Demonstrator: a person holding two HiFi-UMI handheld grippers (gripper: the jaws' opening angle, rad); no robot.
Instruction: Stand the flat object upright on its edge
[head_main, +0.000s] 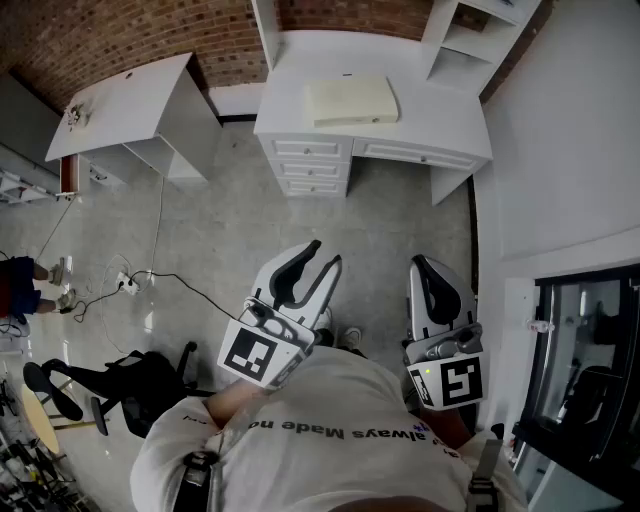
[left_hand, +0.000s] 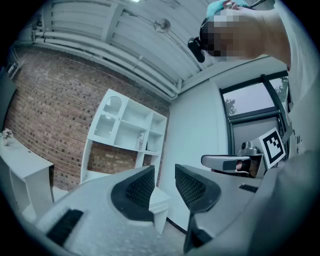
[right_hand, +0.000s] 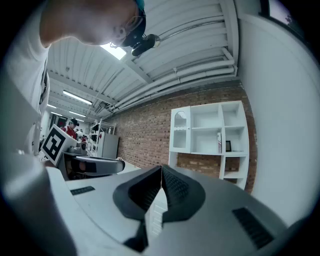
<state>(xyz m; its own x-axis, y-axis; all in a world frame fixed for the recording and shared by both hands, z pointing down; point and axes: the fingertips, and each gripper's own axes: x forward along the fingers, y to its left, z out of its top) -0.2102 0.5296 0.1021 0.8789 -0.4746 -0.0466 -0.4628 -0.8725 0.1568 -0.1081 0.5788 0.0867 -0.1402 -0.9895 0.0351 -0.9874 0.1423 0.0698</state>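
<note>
A flat cream object (head_main: 350, 100) lies face down on the white desk (head_main: 440, 140) at the far side of the room, well away from both grippers. I hold both grippers close to my chest, pointing toward the desk. My left gripper (head_main: 325, 255) (left_hand: 164, 184) has its jaws nearly together, with only a slim gap and nothing in it. The jaws of my right gripper (head_main: 420, 264) (right_hand: 161, 172) meet, also with nothing between them. Neither gripper view shows the flat object.
A white shelf unit (right_hand: 210, 130) (left_hand: 125, 132) stands on the desk against the brick wall. A second white table (head_main: 120, 105) is at the left. Cables (head_main: 150, 280) trail over the floor, near a black chair (head_main: 110, 385). A glass-fronted cabinet (head_main: 590, 350) stands at the right.
</note>
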